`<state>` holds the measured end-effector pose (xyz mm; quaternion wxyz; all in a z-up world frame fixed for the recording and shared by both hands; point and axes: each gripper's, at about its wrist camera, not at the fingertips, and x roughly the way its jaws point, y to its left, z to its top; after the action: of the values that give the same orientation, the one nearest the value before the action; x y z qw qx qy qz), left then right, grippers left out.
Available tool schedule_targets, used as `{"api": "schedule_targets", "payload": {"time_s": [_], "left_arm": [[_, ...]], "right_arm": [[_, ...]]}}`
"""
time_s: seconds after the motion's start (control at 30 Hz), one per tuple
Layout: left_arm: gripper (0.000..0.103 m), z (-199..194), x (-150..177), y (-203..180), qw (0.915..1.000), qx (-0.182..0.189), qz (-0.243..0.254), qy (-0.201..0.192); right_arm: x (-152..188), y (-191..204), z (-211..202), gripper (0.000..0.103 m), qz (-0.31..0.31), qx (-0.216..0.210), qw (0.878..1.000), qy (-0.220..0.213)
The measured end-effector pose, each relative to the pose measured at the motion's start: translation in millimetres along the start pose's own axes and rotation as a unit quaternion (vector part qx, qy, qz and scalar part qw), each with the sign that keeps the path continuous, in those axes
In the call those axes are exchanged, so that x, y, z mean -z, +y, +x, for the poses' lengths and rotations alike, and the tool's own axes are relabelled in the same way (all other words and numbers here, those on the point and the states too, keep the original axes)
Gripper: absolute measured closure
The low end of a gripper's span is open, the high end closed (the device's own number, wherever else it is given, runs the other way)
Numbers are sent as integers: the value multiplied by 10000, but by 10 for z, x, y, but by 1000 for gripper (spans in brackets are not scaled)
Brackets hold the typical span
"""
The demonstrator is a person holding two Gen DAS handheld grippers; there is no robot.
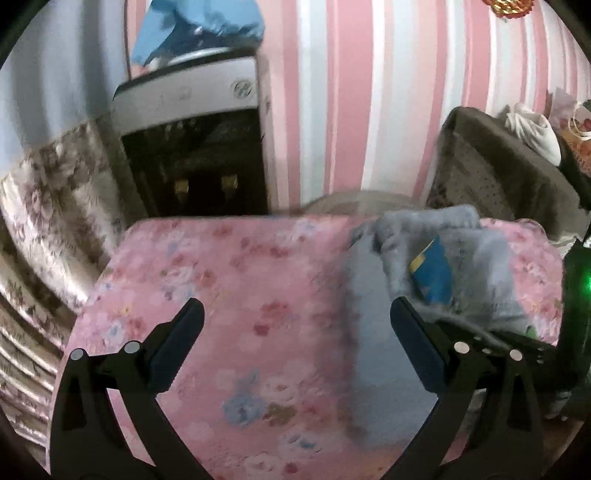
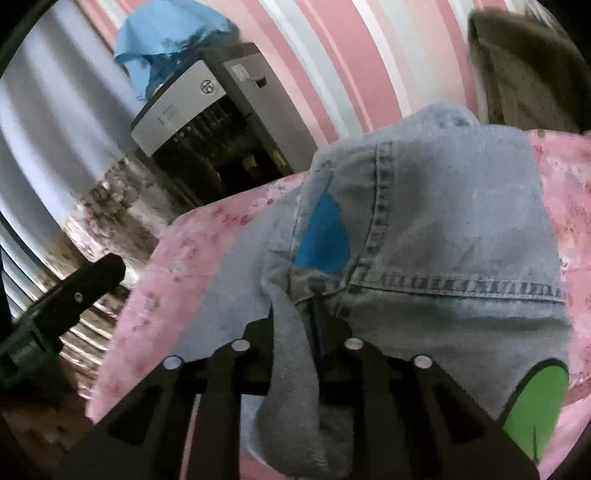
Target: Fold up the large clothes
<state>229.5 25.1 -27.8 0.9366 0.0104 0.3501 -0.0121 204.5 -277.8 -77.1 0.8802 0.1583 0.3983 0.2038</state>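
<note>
Left wrist view shows the left tongs [image 1: 295, 317] spread wide at the bottom of the frame, nothing between the fingers, hanging above a pink floral cover [image 1: 221, 277] that drapes the desk. Its right finger sits just beside the edge of the denim garment [image 1: 443, 258], which lies bunched at the centre right of the frame on the cover, with a blue patch [image 1: 434, 275] showing in its folds. A green light [image 1: 585, 284] glows at the right edge. Behind the desk, in the upper left, stands a grey and black appliance [image 1: 192, 147] with a blue cloth [image 1: 199, 26] heaped on top, against a pink and white striped wall [image 1: 351, 92]. A floral curtain [image 1: 55, 206] fills the left side; a brown cushion [image 1: 491, 166] sits at the upper right.

Right wrist view shows the right tongs [image 2: 314, 314] pressed together at the bottom centre, pinching a fold of the denim garment [image 2: 443, 221], which rises over the fingers and spreads across the centre and right of the frame, its stitched seams plain. A green tag [image 2: 539, 398] shows at the lower right. The left tongs [image 2: 88, 280] appear as a dark tip at the left edge.
</note>
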Motion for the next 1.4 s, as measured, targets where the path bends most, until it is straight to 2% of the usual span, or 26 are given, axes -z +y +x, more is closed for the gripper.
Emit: {"api": "schedule_targets", "payload": {"time_s": [0.03,0.1,0.17,0.2,0.27,0.3,0.4,0.47,0.53,0.6,0.63,0.67,0.7,0.77,0.83,0.87,0.97,1.03,1.1,1.17,1.23,1.3,1.33,1.4], "left_arm": [[3,17,44,35,10000,15,-35,52],[3,21,83,80,9998,69,-126,99],[3,8,115,79,9996,215,-177,88],[3,-29,106,22,9995,264,-171,42],[3,-94,73,-122,9987,486,-154,-14],[3,-134,61,-217,9981,605,-143,-42],[3,-270,2,-620,9951,967,11,-205],[3,-308,-1,-976,9928,1138,275,-238],[3,-235,58,-1320,9921,1061,650,-147],[3,-56,176,-1546,9923,802,938,59],[10,60,260,-1617,9919,720,1032,186],[27,157,338,-1631,9911,797,1021,298],[36,205,375,-1616,9913,803,982,339],[62,190,423,-1561,9916,857,948,196],[74,62,417,-1532,9897,940,1077,41],[78,-19,380,-1503,9894,939,1109,-50],[80,-401,201,-1313,9885,804,1160,-535],[80,-681,105,-1127,9863,544,1235,-947],[80,-808,86,-907,9862,417,1166,-1095],[79,-734,144,-656,9898,357,1000,-955],[76,-383,286,-427,9951,375,791,-460],[68,24,488,-305,9964,468,699,74],[61,203,628,-277,9963,468,688,212],[57,253,733,-269,9970,481,602,8]], "right_arm": [[-8,29,-54,67,-35,-32,10000,-54],[-107,59,-278,31,-9,-245,9995,-192],[-214,102,-743,16,-227,-176,9967,-756],[-243,101,-963,13,-339,-114,9940,-1029],[-305,-2,-1431,11,-432,175,9871,-1528],[-336,-102,-1593,11,-406,370,9849,-1643],[-321,-430,-1883,11,-272,779,9806,-1780],[-268,-696,-1977,11,-80,924,9810,-1702],[-225,-879,-2019,11,83,967,9813,-1662],[-159,-1023,-2055,11,184,996,9817,-1612],[-131,-1054,-2067,11,203,1002,9819,-1595],[-103,-1080,-2072,11,195,988,9827,-1557],[-71,-1082,-2072,11,171,978,9832,-1529],[-20,-1050,-2006,11,80,977,9848,-1432],[1,-970,-1888,11,24,899,9871,-1327],[32,-918,-1860,11,-4,849,9879,-1294],[35,-646,-1746,11,-221,600,9902,-1243],[30,-432,-1667,11,-418,473,9905,-1219],[42,-189,-1494,11,-674,352,9908,-1118],[88,-2,-1188,11,-965,461,9907,-839],[169,41,-857,8,-1057,547,9919,-446],[332,26,-482,7,-1183,865,9892,47],[396,7,-386,5,-1247,976,9873,129],[513,-133,-264,3,-1098,948,9894,113]]}}
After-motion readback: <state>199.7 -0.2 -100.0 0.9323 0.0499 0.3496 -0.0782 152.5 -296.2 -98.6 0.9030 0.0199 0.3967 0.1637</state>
